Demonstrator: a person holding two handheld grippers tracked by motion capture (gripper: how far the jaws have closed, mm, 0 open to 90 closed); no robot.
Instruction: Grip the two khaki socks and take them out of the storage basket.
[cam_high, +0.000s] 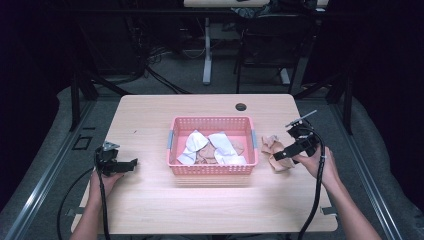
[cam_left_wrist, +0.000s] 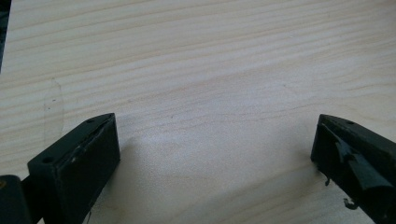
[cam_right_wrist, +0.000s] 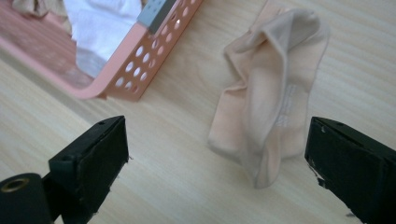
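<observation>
On the pale wooden table (cam_high: 150, 210), a crumpled peach-coloured fabric sock (cam_high: 274, 149) lay just off the right end of the pink perforated plastic basket (cam_high: 212, 169), at about three o'clock from it. In the right gripper view the same sock (cam_right_wrist: 268, 98) lay bunched in soft folds on the bare wood, with the basket's corner (cam_right_wrist: 140, 65) at roughly ten o'clock from it and apart from it.

The right gripper (cam_high: 285, 152) hung at the sock's near right edge, held by the person's right hand (cam_high: 312, 162). Seen along its own length, the right gripper (cam_right_wrist: 217, 140) had its jaws spread wide, the sock lying on the table beyond them, nearer the right-hand one, with neither pad pressing on it. Nothing was pinched.

Inside the basket lay several white fabric pieces (cam_high: 220, 145) mixed with more peach-coloured pieces (cam_high: 207, 155), piled loosely across its floor.

The left gripper (cam_high: 125, 165) sat well apart, at about nine o'clock from the basket, gripped by the person's left hand (cam_high: 105, 180) low over the tabletop. Its own view showed the left gripper (cam_left_wrist: 215, 140) with jaws spread wide over bare wood grain, holding nothing.
</observation>
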